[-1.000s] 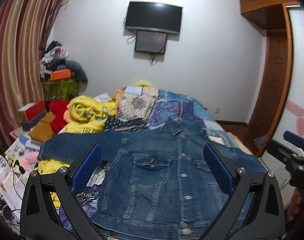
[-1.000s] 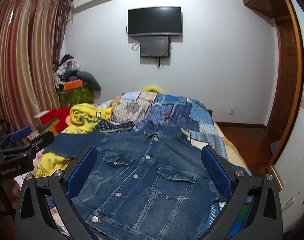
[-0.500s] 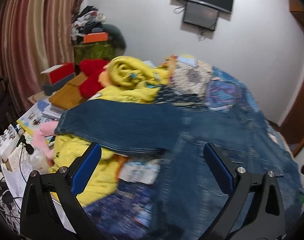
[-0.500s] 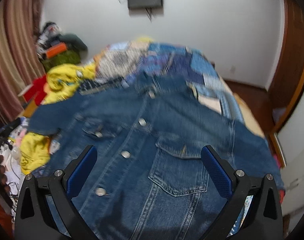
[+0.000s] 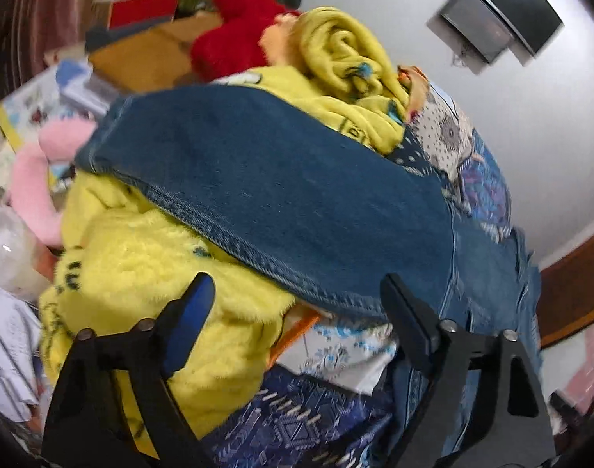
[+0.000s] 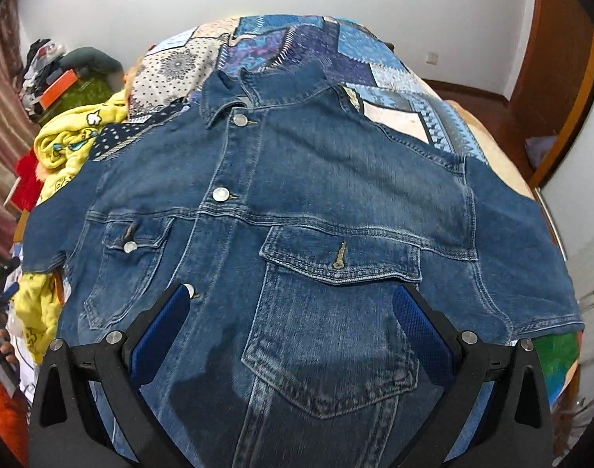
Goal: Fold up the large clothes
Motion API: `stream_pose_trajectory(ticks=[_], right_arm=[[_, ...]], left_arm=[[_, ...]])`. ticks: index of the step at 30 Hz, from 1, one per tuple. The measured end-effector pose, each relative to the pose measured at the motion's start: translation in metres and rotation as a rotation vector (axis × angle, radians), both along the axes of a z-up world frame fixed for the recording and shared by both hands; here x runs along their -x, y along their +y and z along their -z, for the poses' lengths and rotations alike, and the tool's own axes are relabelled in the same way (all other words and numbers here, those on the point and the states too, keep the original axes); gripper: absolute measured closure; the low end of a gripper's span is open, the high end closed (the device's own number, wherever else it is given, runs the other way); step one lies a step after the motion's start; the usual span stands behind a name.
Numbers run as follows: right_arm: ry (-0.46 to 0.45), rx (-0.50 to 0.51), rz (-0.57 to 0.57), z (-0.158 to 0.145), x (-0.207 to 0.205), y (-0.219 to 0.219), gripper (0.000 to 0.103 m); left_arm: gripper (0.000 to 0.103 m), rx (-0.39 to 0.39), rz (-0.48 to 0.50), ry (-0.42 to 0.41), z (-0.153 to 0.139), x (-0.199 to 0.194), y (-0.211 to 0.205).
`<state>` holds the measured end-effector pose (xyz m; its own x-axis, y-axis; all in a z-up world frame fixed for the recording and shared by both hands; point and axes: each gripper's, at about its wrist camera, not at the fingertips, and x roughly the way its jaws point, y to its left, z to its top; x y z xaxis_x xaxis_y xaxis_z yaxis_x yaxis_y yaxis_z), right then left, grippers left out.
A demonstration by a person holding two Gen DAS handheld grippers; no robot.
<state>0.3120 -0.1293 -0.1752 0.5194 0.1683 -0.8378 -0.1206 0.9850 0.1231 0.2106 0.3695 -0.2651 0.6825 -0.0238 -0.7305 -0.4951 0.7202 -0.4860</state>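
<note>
Right, one denim jacket [image 6: 297, 202] lies front-up and spread flat on the bed [image 6: 488, 148], over a patchwork quilt [image 6: 316, 50], collar toward the far wall. Counted on the jacket front: two chest pockets, three metal buttons fully visible plus a fourth peeking out beside one pad of the right tongs. Two sleeves: one hangs off the bed's right edge, the other stretches left across a yellow plush blanket [image 5: 148, 273].

Left tongs [image 5: 297, 296]: jaws wide apart but just closing in somewhat, nothing gripped. The lower seam of the jacket sleeve [image 5: 281, 179] sits between and just beyond the two tips, pads not pressing on it. View is tilted and motion-blurred.

Right tongs [image 6: 291, 308]: jaws spread wide, empty, hovering over the right-hand chest pocket; no pad presses into the cloth.

Left-side clutter: one red plush item [image 5: 234, 35], one pink soft toy [image 5: 35, 179], a second rolled yellow blanket [image 5: 347, 50]. One wall-mounted TV [image 5: 504, 4] with a smaller screen under it.
</note>
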Motion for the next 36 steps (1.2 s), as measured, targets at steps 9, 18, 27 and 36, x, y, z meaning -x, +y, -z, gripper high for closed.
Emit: stream_pose_trajectory(ticks=[9, 18, 27, 36], right_arm=[[0.008, -0.006, -0.002, 0.001, -0.005, 0.000, 0.000], [-0.017, -0.017, -0.001, -0.009, -0.002, -0.006, 0.000], [-0.047, -0.057, 0.003, -0.022, 0.007, -0.016, 0.000], [-0.084, -0.081, 0.033, -0.033, 0.018, -0.036, 0.000]], left_arm=[[0.030, 0.089, -0.101, 0.028, 0.035, -0.027, 0.048], [0.072, -0.040, -0.148, 0.087, 0.016, -0.046, 0.052], [0.092, -0.377, -0.120, 0.072, -0.075, -0.086, 0.008], [0.094, -0.534, 0.149, -0.218, -0.178, -0.113, -0.124]])
